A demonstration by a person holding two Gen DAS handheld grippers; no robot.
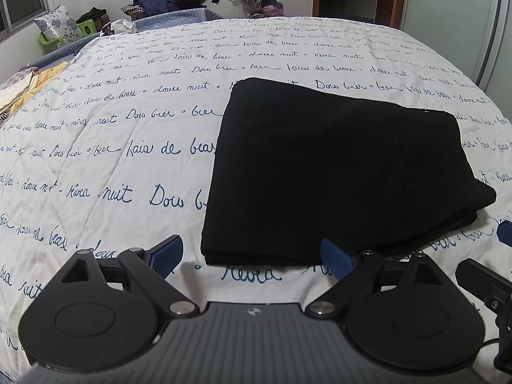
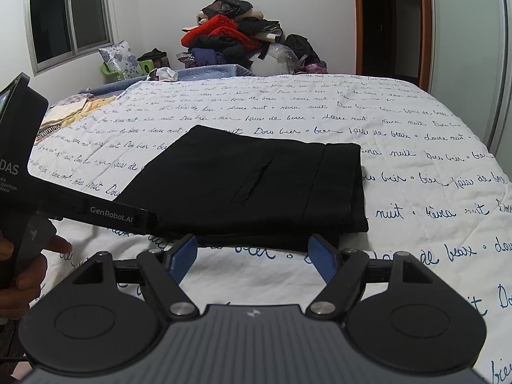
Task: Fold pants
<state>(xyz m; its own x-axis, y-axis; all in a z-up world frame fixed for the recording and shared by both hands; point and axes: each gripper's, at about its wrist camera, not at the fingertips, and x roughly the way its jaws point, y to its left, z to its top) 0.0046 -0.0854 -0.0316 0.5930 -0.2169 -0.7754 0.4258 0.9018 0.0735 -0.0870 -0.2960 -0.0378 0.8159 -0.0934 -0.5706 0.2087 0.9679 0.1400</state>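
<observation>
pants (image 2: 246, 188) are already a neat black folded stack in the middle of the bed (image 2: 416, 224); left hand-held gripper (image 1: 252, 256) and right hand-held gripper (image 2: 252, 256) both gape empty just short of its near edge, so I'd only square up the layers

Black pants (image 2: 243, 188) lie folded on a white bedspread (image 2: 416, 134) covered in rows of dark blue handwriting, both grippers show blue pads (image 2: 323, 262) on black arms, and at the bed's far edge sits a clothes pile (image 2: 230, 38) with bright red among darker pieces.
</observation>
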